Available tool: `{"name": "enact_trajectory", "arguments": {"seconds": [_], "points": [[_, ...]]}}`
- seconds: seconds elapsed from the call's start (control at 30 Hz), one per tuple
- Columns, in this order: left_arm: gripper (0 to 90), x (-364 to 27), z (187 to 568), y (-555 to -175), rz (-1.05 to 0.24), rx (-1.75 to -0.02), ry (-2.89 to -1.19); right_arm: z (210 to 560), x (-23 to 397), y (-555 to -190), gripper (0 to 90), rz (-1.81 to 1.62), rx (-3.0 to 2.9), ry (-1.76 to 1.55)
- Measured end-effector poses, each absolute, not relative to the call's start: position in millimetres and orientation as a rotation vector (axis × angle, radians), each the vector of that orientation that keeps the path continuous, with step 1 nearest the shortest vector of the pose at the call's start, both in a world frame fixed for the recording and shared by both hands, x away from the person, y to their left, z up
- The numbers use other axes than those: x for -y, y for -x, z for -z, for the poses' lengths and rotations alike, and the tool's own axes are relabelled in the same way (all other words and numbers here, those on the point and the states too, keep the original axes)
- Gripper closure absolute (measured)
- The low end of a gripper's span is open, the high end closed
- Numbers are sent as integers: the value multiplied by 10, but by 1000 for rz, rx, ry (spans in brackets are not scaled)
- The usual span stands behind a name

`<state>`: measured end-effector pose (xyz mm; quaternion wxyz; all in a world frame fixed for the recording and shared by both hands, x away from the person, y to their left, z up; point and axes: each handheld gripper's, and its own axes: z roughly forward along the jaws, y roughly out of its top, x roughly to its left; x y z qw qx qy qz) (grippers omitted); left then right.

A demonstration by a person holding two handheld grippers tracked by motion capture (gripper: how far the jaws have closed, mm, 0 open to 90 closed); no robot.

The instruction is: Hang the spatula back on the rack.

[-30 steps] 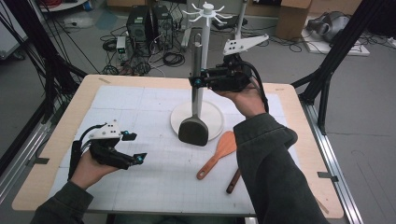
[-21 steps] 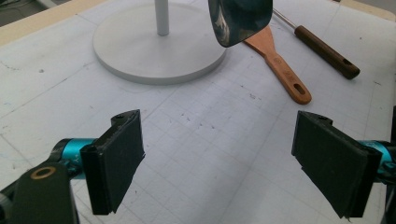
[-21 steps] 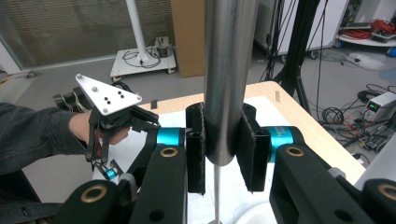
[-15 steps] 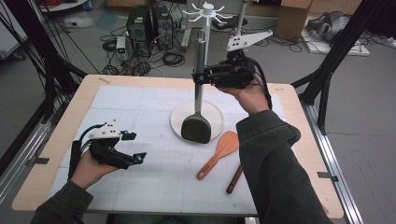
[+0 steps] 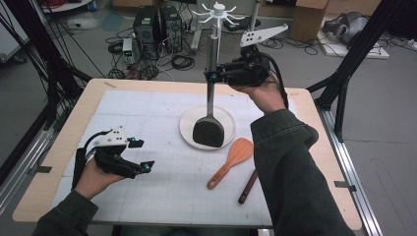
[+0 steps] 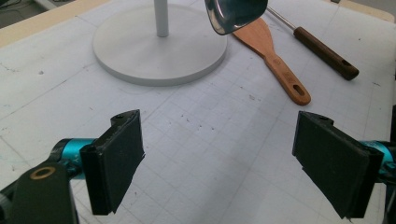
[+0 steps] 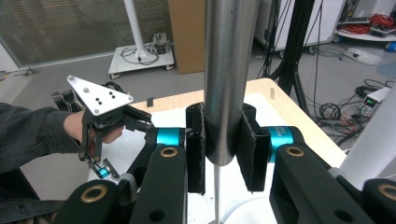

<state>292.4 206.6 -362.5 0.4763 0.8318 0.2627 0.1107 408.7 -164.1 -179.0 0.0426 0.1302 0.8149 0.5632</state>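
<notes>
Hanging upright from right tongs (image 5: pixel 212 76), spatula (image 5: pixel 209 129) over stand base (image 5: pixel 189 123).

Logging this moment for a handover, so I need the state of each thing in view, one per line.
Right gripper: shut on the metal spatula handle.
Metal spatula: held upright, blade hanging over the rack's white base.
Left gripper: open, nothing between its jaws.
Hook rack: standing upright, hooks bare.
Wooden spatula: lying flat on the mat.
Brown-handled utensil: lying flat beside it.

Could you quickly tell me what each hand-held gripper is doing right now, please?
Left hand-held gripper: open, holding nothing, above the table mat.
Right hand-held gripper: shut on the spatula by its metal handle.
</notes>
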Motion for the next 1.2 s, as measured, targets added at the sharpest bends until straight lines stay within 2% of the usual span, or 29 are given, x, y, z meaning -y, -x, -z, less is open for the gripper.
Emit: {"name": "enact_trajectory", "arguments": {"seconds": [1.2], "points": [[168, -2053, 3634, -2928, -259, -630, -2040, 1939, 1651, -4392, 754, -1717, -2502, -517]]}}
